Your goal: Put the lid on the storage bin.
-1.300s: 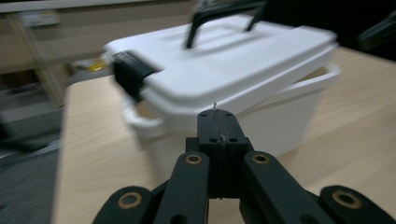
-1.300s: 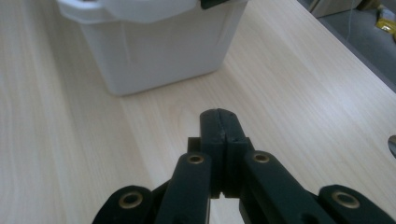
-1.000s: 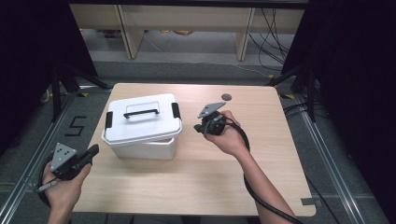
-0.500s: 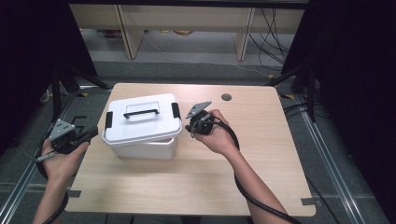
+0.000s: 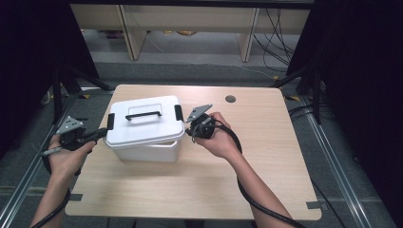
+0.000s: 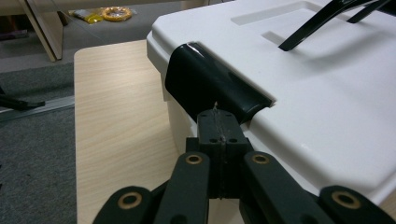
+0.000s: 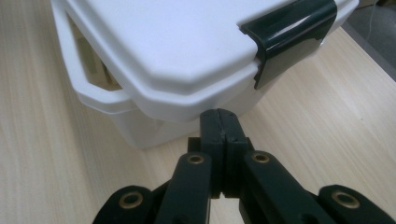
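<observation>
Left tongs [image 5: 97, 135]: held in the person's left hand [image 5: 64, 154] at the desk's left edge, jaws pressed together with nothing between them. In the left gripper view the closed tips [image 6: 219, 135] sit right at the left clasp, touching it or just short of it (the contact itself cannot be made out).

Left clasp [image 6: 212, 84]: glossy black, folded over the lid's left end.

Storage box [image 5: 145, 130]: white, standing upright on the left half of the desk [image 5: 266, 166], between the two tongs. Its lid is on, and a black carry handle [image 5: 143, 114] lies across the top.

Right clasp [image 7: 292, 35]: black, wrapped over the lid's edge and down the box's side.

Right tongs [image 5: 192, 130]: held in the person's right hand [image 5: 218, 140] just beside the box's right end, jaws shut and empty. In the right gripper view the tips [image 7: 219, 128] point up under the lid's rim, close below the right clasp.

Cable hole [image 5: 230, 99]: small round grommet near the desk's far edge, well apart from the box.
</observation>
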The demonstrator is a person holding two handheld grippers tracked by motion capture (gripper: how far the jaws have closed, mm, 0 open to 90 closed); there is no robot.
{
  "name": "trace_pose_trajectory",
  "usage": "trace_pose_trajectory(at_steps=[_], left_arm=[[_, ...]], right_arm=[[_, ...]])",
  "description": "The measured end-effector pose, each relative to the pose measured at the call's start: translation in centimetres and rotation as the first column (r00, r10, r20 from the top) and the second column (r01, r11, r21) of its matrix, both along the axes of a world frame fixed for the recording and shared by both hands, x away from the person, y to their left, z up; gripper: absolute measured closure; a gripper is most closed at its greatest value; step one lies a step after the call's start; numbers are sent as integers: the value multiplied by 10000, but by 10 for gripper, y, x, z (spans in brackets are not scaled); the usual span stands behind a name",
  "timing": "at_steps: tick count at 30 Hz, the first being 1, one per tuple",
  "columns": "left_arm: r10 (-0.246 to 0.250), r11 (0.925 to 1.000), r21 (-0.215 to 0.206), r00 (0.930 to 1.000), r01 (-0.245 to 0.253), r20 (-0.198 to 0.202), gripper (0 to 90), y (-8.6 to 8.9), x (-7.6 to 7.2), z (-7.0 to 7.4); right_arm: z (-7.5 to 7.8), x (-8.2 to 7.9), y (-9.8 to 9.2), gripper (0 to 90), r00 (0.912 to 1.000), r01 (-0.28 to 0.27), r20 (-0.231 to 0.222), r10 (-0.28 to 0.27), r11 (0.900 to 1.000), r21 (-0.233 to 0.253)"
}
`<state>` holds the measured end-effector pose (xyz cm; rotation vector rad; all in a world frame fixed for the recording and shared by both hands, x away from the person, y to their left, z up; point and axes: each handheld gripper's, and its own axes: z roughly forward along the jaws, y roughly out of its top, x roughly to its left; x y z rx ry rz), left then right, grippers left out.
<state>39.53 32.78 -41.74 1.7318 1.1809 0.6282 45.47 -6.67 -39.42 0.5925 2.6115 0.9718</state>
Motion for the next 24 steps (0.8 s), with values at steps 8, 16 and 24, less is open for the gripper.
trace_pose_trajectory(at_steps=[8,16,24], left_arm=[[114,9999,100,9999,-113,-58,898,6,7,3],[107,9989,450,9997,-97,-220,897,9,20,6],[28,9940,1098,9994,9,-337,897,5,35,11]], right_arm=[[0,-11,7,900,9987,-488,130,489,9988,-63],[0,-26,18,900,9957,-900,190,907,9953,-366],[2,-28,21,900,9960,-885,33,888,9945,-551]])
